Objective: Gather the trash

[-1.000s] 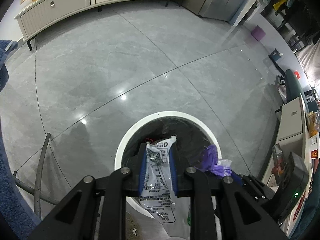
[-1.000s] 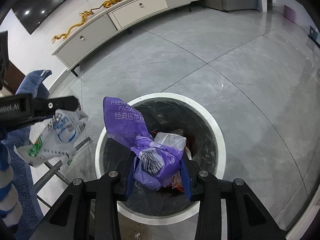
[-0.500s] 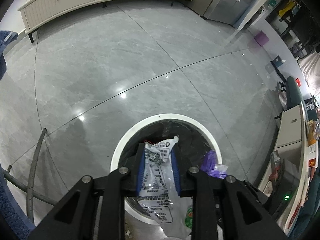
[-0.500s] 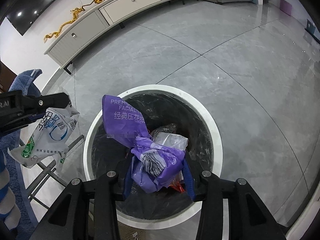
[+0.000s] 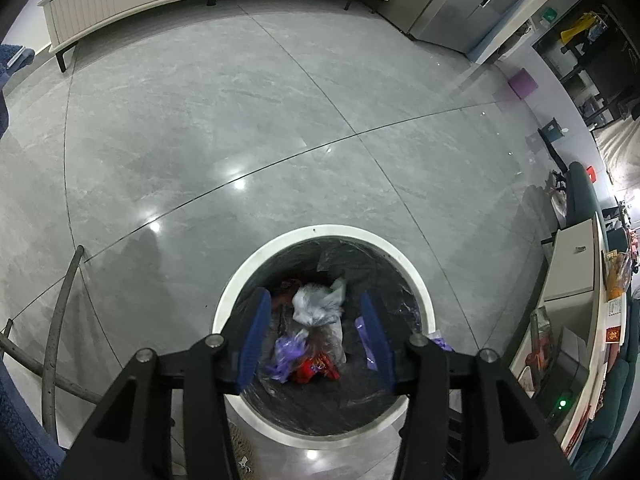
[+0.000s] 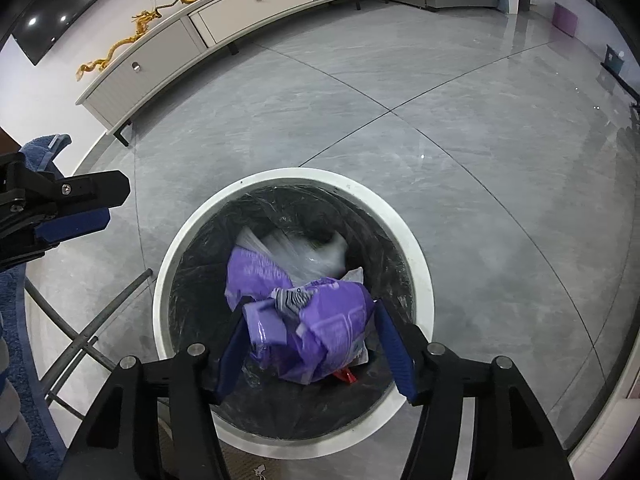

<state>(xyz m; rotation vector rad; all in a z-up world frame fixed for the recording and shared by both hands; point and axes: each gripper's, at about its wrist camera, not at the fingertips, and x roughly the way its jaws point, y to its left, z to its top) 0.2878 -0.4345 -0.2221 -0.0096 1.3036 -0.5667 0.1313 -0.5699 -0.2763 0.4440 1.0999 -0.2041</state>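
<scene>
While the purple wrapper point(image 6: 320, 328) drops blurred into the black-lined white bin point(image 6: 420, 280), the right gripper point(image 6: 308, 344), jaws just opened, stands released around it, and the left gripper point(image 5: 316, 336), likewise just opened, hangs empty over the white bag point(image 5: 316, 308).

The round bin point(image 6: 424, 280) mouth is open upward, but much of its depth is taken up by a purple wrapper point(image 6: 320, 328) and a clear bag point(image 5: 316, 308). From 9 through 12 to 3 o'clock of the bin, bare grey floor point(image 5: 280, 120) is found, free of obstacles. At 8 o'clock metal bars point(image 6: 92, 320) stand close to the rim. Passage at 9 o'clock is narrowed by the left tool point(image 6: 96, 208).
</scene>
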